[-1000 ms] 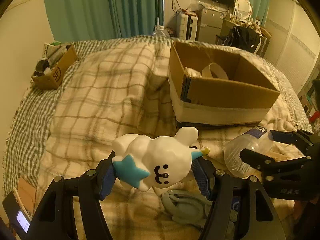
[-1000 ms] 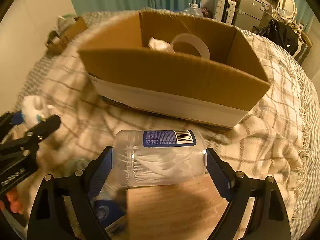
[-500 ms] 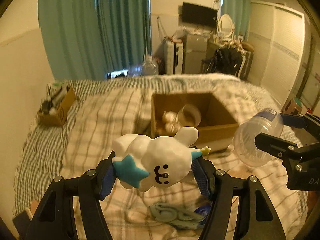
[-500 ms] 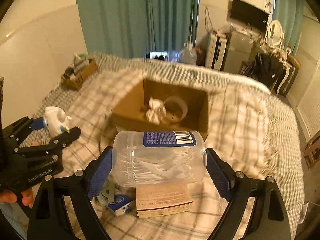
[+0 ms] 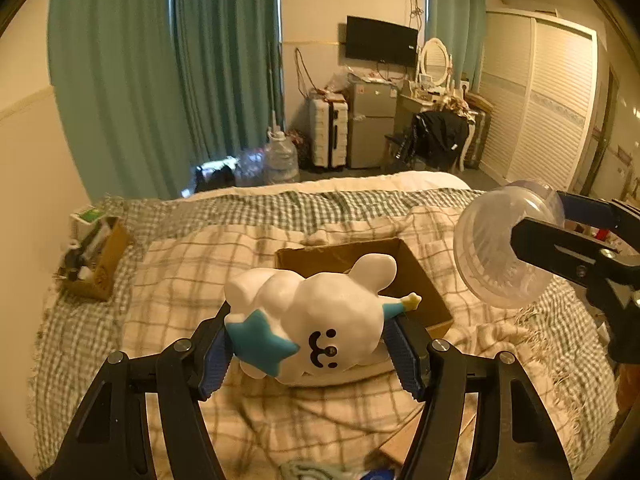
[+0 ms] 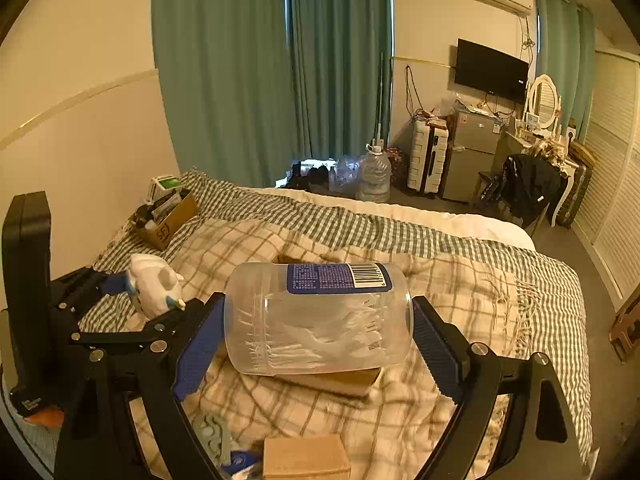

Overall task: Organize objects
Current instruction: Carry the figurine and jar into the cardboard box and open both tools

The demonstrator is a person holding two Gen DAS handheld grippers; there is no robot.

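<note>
My left gripper (image 5: pixel 310 344) is shut on a white cloud-shaped toy (image 5: pixel 316 320) with a blue star and a smiling face, held high above the bed. It also shows in the right wrist view (image 6: pixel 154 286). My right gripper (image 6: pixel 316 320) is shut on a clear plastic jar (image 6: pixel 320 316) with a blue label, lying sideways between the pads; the jar shows in the left wrist view (image 5: pixel 504 244) at the right. An open cardboard box (image 5: pixel 424 280) sits on the checked blanket below both, mostly hidden behind the toy and the jar.
A small cardboard box of items (image 5: pixel 96 264) sits at the bed's far left by the wall. A tan box (image 6: pixel 306 458), a grey-green item (image 6: pixel 216 436) and a blue-white packet (image 6: pixel 240 460) lie near the bed's front. Curtains, suitcase, fridge and wardrobe stand beyond.
Both grippers have risen well above the bed with their objects still held. The cardboard box now looks smaller and lower in both views.
</note>
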